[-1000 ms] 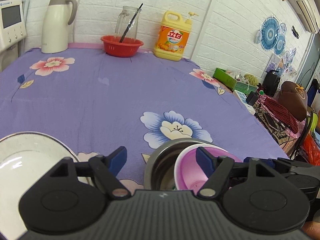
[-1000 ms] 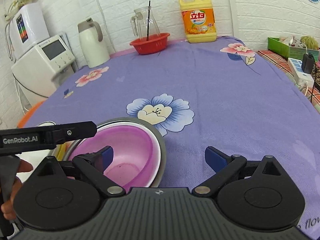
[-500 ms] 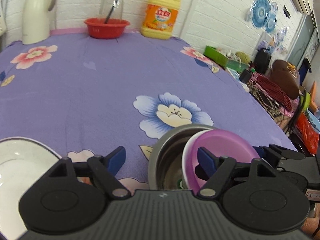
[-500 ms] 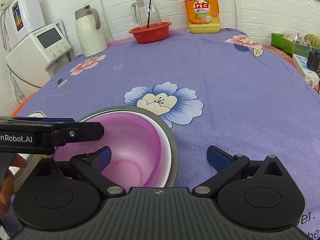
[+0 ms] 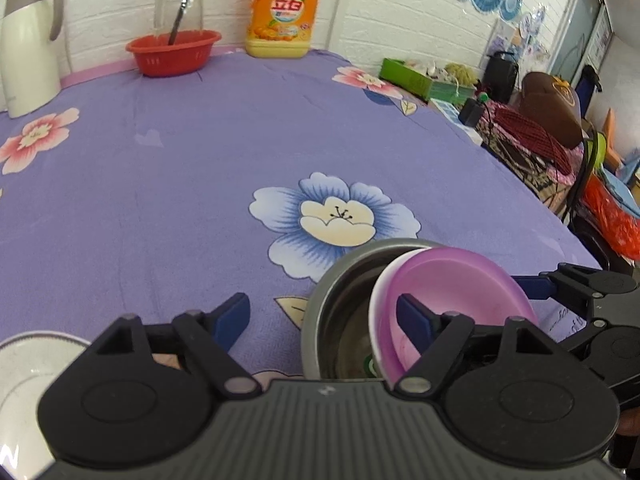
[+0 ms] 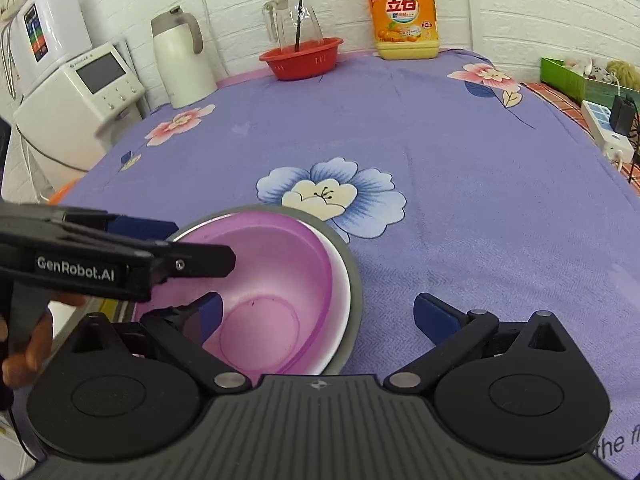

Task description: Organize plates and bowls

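A pink plastic bowl (image 6: 276, 296) lies tilted inside a grey metal bowl (image 6: 354, 280) on the purple flowered cloth; both show in the left wrist view, pink bowl (image 5: 452, 292) and metal bowl (image 5: 340, 312). My right gripper (image 6: 316, 314) is open, its left finger inside the pink bowl, its right finger over the cloth. My left gripper (image 5: 324, 318) is open, straddling the metal bowl's left rim; its right finger is inside the pink bowl. A white plate (image 5: 28, 364) lies at the lower left.
At the table's back stand a red basket (image 6: 302, 58) with a glass jug, a yellow detergent bottle (image 6: 404, 12) and a white thermos (image 6: 180, 64). A white appliance (image 6: 76, 96) stands left of the table. Clutter and cables lie beyond the right edge (image 5: 520, 128).
Both grippers moved closer over the bowls. The pink bowl has tipped more steeply inside the metal bowl. The left gripper now reaches across the pink bowl in the right wrist view.
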A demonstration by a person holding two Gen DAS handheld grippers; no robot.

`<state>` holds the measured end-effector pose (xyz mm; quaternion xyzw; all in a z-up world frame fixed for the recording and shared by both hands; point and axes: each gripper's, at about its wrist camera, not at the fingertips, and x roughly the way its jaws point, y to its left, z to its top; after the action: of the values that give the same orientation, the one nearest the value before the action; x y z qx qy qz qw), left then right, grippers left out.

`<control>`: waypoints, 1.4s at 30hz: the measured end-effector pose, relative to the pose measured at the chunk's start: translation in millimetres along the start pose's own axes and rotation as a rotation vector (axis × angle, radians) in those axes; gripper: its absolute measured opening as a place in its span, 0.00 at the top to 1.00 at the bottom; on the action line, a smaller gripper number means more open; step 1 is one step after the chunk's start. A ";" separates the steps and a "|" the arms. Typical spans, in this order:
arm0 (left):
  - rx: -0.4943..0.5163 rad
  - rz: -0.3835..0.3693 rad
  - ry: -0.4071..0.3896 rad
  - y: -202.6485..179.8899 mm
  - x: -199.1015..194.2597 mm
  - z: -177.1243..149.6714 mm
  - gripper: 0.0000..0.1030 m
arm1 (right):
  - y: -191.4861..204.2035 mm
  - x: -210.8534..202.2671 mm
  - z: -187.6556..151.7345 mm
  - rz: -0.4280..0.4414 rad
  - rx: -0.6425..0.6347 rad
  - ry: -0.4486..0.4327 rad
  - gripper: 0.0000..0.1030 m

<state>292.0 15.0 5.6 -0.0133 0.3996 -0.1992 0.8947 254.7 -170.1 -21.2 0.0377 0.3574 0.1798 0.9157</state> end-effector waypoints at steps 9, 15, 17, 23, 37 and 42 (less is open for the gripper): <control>0.020 -0.043 0.078 2.4 10.7 -4.5 0.23 | 2.0 -3.6 -6.8 0.052 0.007 0.027 0.00; -0.019 -0.073 0.065 0.3 9.1 -9.2 0.24 | 11.1 -1.9 -7.9 0.086 -0.013 0.029 0.00; -0.019 -0.084 0.061 -1.6 9.6 -9.8 0.24 | 15.7 -4.4 -8.1 0.090 -0.030 0.009 0.00; -0.029 -0.073 0.061 -18.6 13.1 -9.4 0.29 | 21.2 -2.4 -6.5 0.086 -0.025 0.011 0.00; -0.085 -0.091 -0.023 -17.3 -15.2 5.8 0.30 | 37.5 -24.8 9.0 0.053 -0.045 -0.083 0.00; -0.117 -0.081 -0.006 -4.2 0.1 7.5 0.30 | 32.4 6.3 16.3 0.081 -0.024 -0.018 0.00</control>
<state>296.0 10.1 11.4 -0.0824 0.4070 -0.2116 0.8848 260.1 -136.6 -6.8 0.0427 0.3454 0.2206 0.9112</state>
